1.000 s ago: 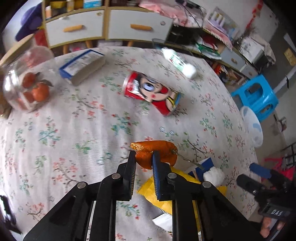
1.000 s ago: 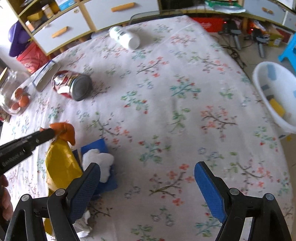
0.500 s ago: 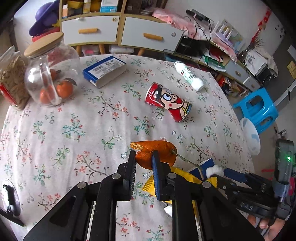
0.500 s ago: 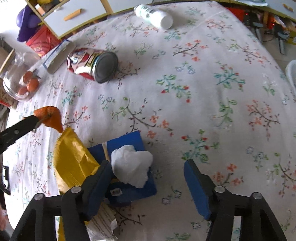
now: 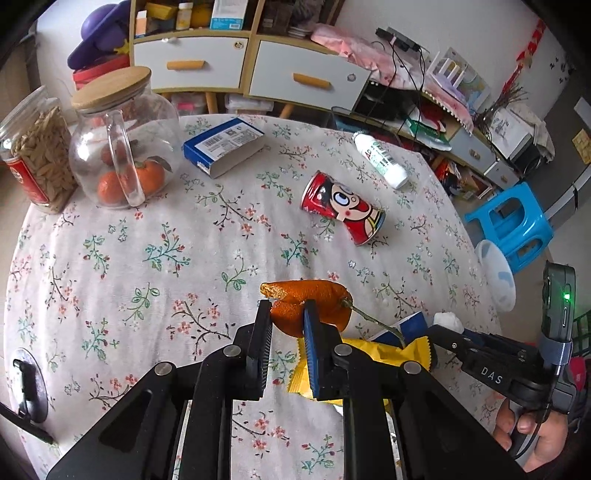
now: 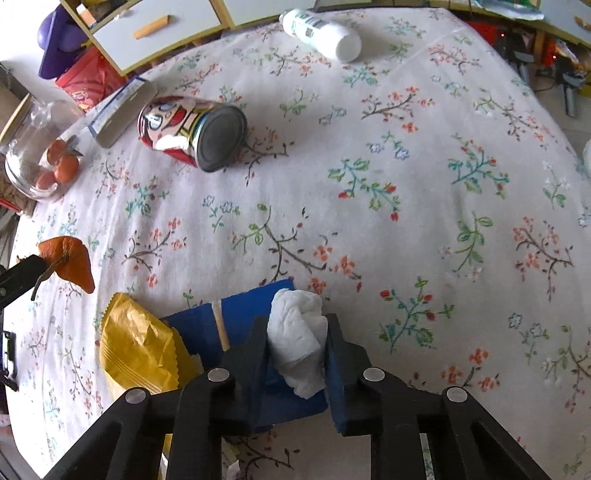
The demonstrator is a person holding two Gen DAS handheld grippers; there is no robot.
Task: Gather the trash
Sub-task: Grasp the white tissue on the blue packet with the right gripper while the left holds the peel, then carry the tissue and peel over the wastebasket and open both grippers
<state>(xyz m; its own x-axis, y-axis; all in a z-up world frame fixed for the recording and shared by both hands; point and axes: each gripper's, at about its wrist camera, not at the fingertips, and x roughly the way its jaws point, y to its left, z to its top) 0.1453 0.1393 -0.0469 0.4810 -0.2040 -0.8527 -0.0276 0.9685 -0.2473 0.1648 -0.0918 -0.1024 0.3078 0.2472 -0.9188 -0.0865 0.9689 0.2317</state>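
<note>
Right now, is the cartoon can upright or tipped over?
Tipped over: the cartoon can lies on its side on the tablecloth, flat end facing the right camera.

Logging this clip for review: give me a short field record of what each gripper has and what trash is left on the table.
left gripper: shut on orange peel, lifted off the table
right gripper: closed around white tissue wad on blue packet
loose trash: yellow wrapper, cartoon can on its side, white bottle on its side
surface: floral tablecloth

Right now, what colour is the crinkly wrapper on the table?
Yellow. The crinkly wrapper shows best in the right wrist view.
</note>
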